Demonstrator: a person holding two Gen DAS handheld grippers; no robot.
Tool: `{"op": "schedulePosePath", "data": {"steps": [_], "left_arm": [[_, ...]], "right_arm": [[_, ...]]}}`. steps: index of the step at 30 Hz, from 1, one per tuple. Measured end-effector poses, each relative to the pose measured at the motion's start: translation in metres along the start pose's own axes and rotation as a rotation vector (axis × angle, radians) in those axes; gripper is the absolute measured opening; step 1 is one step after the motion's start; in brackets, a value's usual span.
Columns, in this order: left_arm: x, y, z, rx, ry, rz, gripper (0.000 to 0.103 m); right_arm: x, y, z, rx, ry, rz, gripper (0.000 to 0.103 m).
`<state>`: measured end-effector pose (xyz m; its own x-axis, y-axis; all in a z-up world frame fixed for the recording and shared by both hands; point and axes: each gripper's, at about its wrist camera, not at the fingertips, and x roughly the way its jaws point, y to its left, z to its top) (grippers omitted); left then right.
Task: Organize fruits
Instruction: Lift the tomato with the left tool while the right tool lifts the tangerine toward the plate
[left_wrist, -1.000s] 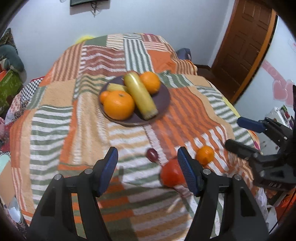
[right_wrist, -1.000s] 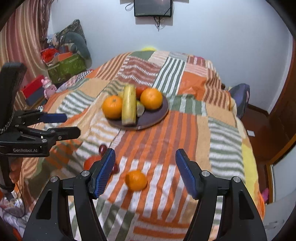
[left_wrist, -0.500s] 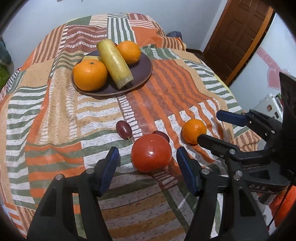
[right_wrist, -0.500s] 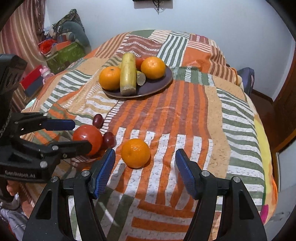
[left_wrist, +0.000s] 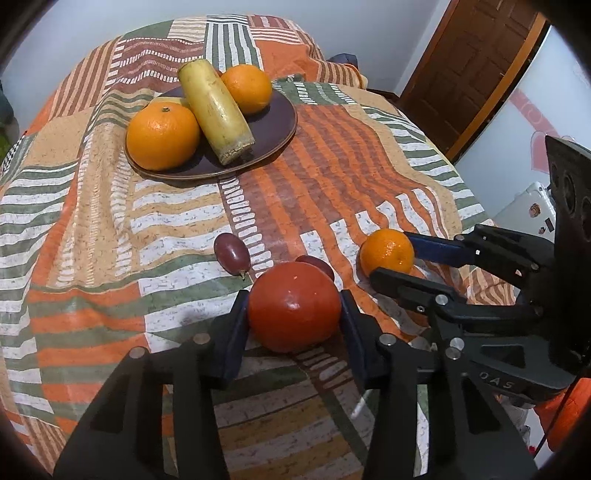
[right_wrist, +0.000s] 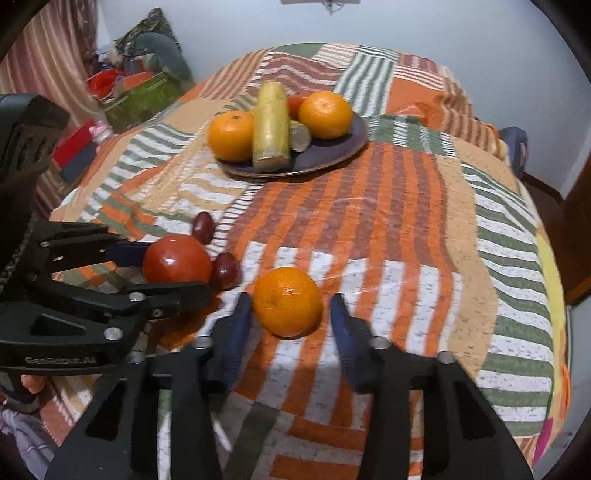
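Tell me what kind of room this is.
Probably a bedroom at home: a patchwork striped bedspread covers what looks like a bed, a wooden door stands behind, and toys and boxes pile by the wall.

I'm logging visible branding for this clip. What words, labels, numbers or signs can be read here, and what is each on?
"GenRobot.AI": white lettering on the side of the left gripper body, blurred in the right wrist view, so partly guessed.
"DAS": embossed on the right gripper body in the left wrist view, upside down; only part of a longer mark.
Stickers on the white suitcase: too small to read.
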<state>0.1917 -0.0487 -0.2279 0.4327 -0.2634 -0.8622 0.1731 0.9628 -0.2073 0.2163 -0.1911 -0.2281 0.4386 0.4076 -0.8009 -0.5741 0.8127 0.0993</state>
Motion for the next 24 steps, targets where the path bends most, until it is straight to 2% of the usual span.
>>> {"op": "schedulePosePath", "data": {"steps": [9, 24], "left_arm": [[-0.033, 0.015, 0.011, -0.022, -0.083, 0.017, 0.046], [-0.056, 0.068, 0.071, -0.063, -0.196, 0.116, 0.046]], "right_arm": [[-0.014, -0.006, 0.010, 0.025, -0.049, -0.003, 0.035], [-0.026, -0.017, 0.073, 0.022, -0.178, -0.025, 0.035]]}}
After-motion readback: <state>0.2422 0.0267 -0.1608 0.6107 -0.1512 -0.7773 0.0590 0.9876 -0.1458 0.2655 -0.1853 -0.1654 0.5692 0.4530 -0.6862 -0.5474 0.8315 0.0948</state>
